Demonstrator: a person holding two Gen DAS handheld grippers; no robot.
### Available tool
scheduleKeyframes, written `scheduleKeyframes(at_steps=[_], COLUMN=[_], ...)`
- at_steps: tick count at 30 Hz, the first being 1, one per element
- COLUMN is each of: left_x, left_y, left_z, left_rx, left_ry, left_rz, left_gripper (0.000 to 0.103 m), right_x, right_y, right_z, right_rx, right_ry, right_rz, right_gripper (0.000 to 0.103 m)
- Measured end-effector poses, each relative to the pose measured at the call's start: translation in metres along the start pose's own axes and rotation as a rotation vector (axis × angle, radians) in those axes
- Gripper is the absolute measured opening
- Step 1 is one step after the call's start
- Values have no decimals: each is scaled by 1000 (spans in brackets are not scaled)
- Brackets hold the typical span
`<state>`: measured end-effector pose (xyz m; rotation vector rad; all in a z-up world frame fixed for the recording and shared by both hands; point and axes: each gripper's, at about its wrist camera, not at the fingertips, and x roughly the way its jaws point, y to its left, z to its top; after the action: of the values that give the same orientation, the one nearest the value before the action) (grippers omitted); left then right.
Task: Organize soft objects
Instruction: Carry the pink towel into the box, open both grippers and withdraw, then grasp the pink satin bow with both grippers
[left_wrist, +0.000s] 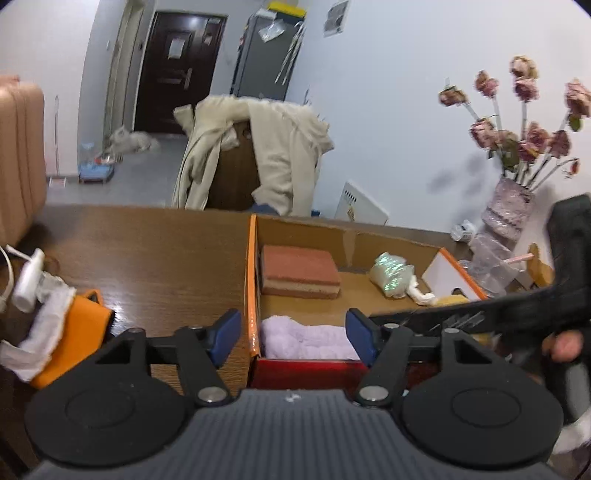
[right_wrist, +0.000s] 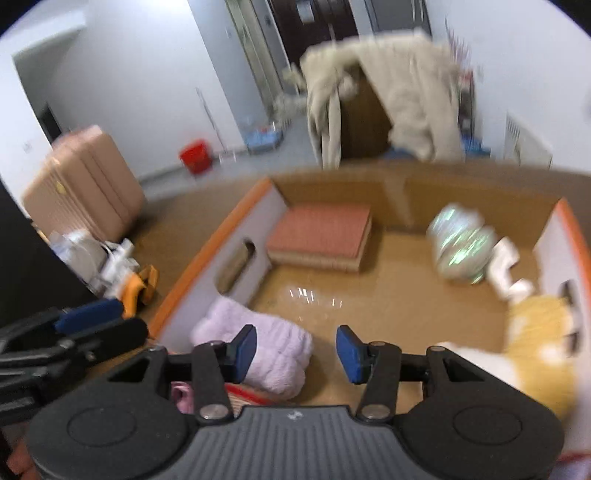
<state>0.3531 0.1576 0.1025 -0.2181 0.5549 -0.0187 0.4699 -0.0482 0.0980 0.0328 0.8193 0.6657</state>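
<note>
An open cardboard box with orange rims sits on the wooden table. It holds a lilac towel, a pink-and-tan sponge block, a sequined plush and a yellow-and-white plush. My left gripper is open and empty, straddling the box's left wall above the towel. My right gripper is open and empty over the box's near side, its left pad over the lilac towel. The sponge block and sequined plush lie further back. The right view is blurred.
An orange pouch with white cloth and a white bottle lie left of the box. A vase of dried roses stands at the right. Behind the table is a chair draped with a cream coat. A pink suitcase stands left.
</note>
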Motion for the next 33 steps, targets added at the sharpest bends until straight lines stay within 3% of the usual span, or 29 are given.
scheduleKeyframes(at_steps=[4,6,8,13,18,24,29,33], left_x=[-50,-79,-99,-123,-155,-198,-216,-214], left_y=[-15,-25,-34,-55,-60,-47,-25,-11], left_z=[-3,-11,-19,-23,-48,-118,-181,-190], left_rx=[46,73,100,143,165,180,107,106], left_ry=[-78,-129,-167,-197,-251,-270,-215,-181], left_rz=[21,18,0,-16,-55,-58,-116,-93], left_gripper=[74,82,83,83,86,96,96,96], right_x=[-83,-126,-161,-207,-228,-230,-208,-196], right_y=[-1,3,5,19,40,85,112,122], right_z=[-5,-19,-33,-53,-92,-186,-268,-292], right_rx=[-40,-65,-79,-114,-116,-166,-128,-105], right_ry=[-166,-258,-335,-414,-453,-503,-427,-359], right_rz=[-38,-60,-78,-144,-159,-201,-227,-211], right_gripper=[50,62,65,65,65,73,73,72])
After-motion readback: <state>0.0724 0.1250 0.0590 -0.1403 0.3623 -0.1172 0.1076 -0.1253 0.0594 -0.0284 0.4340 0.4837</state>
